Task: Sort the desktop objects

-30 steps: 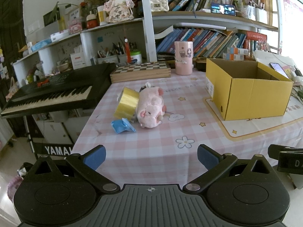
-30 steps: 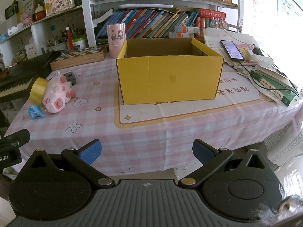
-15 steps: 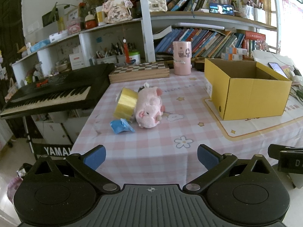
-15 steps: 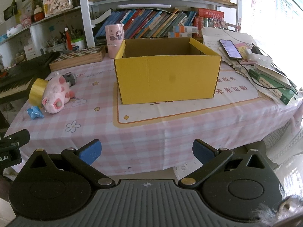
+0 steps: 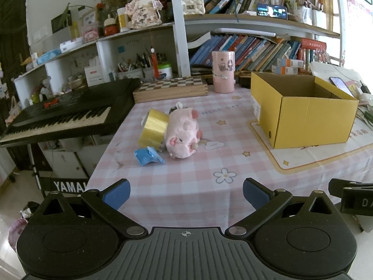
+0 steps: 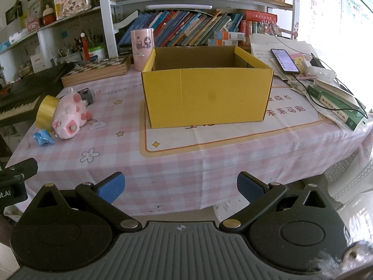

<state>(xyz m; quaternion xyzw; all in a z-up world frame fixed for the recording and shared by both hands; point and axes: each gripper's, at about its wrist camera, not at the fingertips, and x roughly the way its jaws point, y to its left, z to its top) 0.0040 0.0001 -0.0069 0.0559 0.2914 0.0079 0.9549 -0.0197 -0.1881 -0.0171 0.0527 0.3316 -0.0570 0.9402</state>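
Both sets of tongs wide apart and empty: left gripper short of the table edge, aimed at the clutter; right gripper likewise off the edge, square to the box. Nothing picked up yet, by the look of it, so an approach step. Nearest the left gripper, a crumpled blue packet flat on the checked cloth; just behind it and touching or nearly so, the pink plush on its side, pressed against the gold tape roll, also tipped over. A small grey toy tucked behind the plush, mostly hidden from the left view. Box open-topped, well to the right of that cluster, apparently empty though the floor is out of sight. Best bet: left gripper in low over the packet first, since it sits clear at the front; fingers straddling it, closing gently, as thin wrap may slip. Plush next, taken across the body. Care near the roll, likely to trundle off if nudged.
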